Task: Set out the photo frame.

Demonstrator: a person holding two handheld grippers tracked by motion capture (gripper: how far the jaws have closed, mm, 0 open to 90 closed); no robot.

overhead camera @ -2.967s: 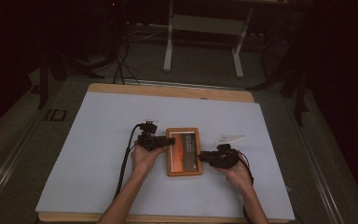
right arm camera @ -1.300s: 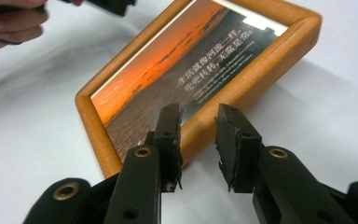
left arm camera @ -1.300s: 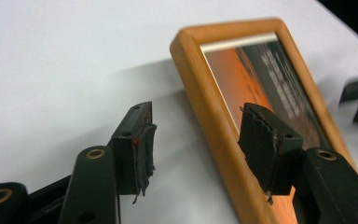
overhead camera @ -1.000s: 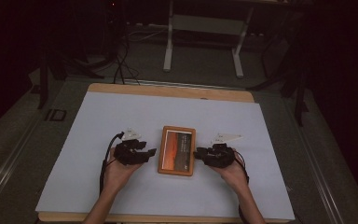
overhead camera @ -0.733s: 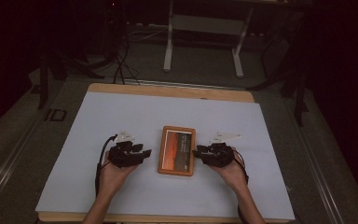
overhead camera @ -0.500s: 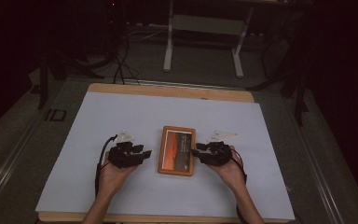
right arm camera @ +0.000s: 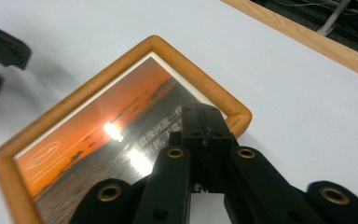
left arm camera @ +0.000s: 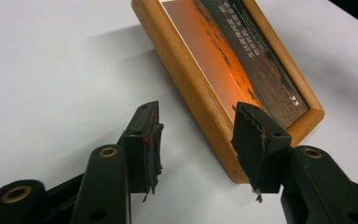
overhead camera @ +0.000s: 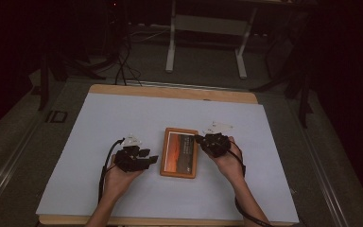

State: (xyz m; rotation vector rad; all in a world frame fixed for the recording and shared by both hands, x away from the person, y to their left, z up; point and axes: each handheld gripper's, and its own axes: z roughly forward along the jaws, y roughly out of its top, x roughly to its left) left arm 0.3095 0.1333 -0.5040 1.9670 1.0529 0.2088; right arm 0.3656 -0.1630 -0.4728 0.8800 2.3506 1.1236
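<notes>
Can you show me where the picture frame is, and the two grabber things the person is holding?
picture frame [overhead camera: 179,152], high view, on its sunset print.
left gripper [left arm camera: 196,145], left gripper view, midway between its open fingers.
right gripper [right arm camera: 202,116], right gripper view, at its closed fingertips.

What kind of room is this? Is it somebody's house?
Probably not a house; it looks like a dim lab or workshop. A white-topped table stands alone, cables trail on the floor, and another desk's metal legs stand behind.

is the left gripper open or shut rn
Open: in its own view the left gripper has its two jaws spread wide, bare table between them, beside the picture frame.
</notes>
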